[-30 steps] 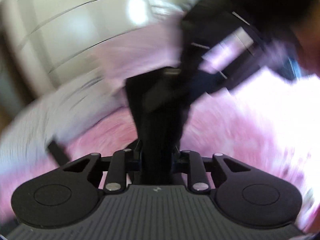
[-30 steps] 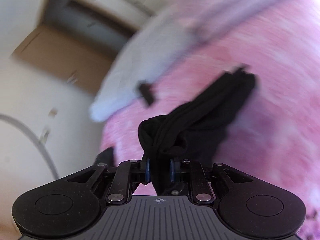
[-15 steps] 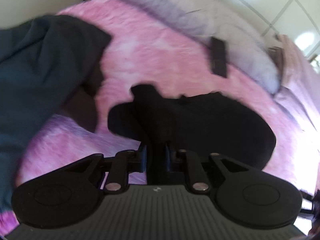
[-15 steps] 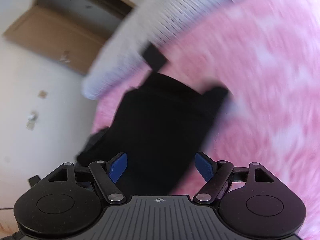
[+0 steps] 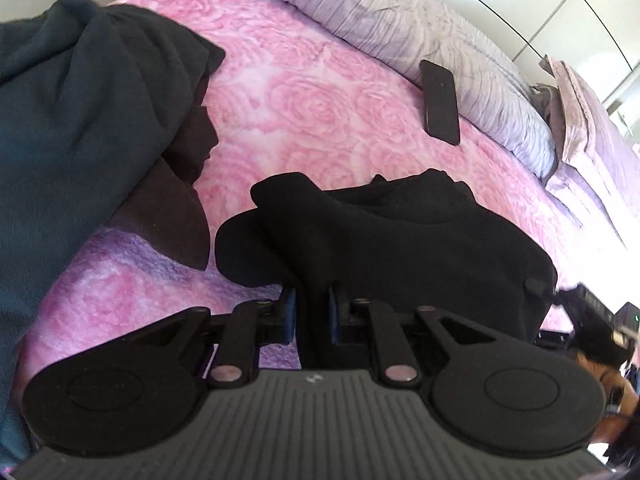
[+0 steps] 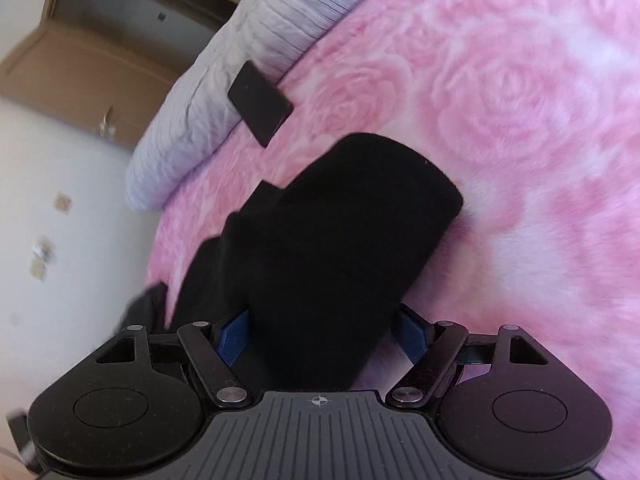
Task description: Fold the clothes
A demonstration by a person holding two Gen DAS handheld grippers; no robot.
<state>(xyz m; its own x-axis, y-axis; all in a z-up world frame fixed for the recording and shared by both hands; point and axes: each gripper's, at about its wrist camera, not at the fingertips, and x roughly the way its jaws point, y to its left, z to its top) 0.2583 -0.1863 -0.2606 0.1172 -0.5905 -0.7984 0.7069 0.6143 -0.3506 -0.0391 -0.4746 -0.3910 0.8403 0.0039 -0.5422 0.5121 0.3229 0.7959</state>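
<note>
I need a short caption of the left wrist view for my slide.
Left claw shut on a black garment lying on the pink rose bedspread, a dark phone beside the grey pillow.

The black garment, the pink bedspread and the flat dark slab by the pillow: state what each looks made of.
Black garment: soft matte knit, probably cotton jersey; it drapes in rounded folds with no shine. Pink bedspread: plush, fleece-like fabric with an embossed rose pattern and fuzzy nap. Flat dark slab: rigid with a smooth surface, likely glass or plastic, perhaps a phone; the material stays uncertain.

Bright daylight glares from the right, fisheye edges bend, and the right-wrist view's left side smears.
</note>
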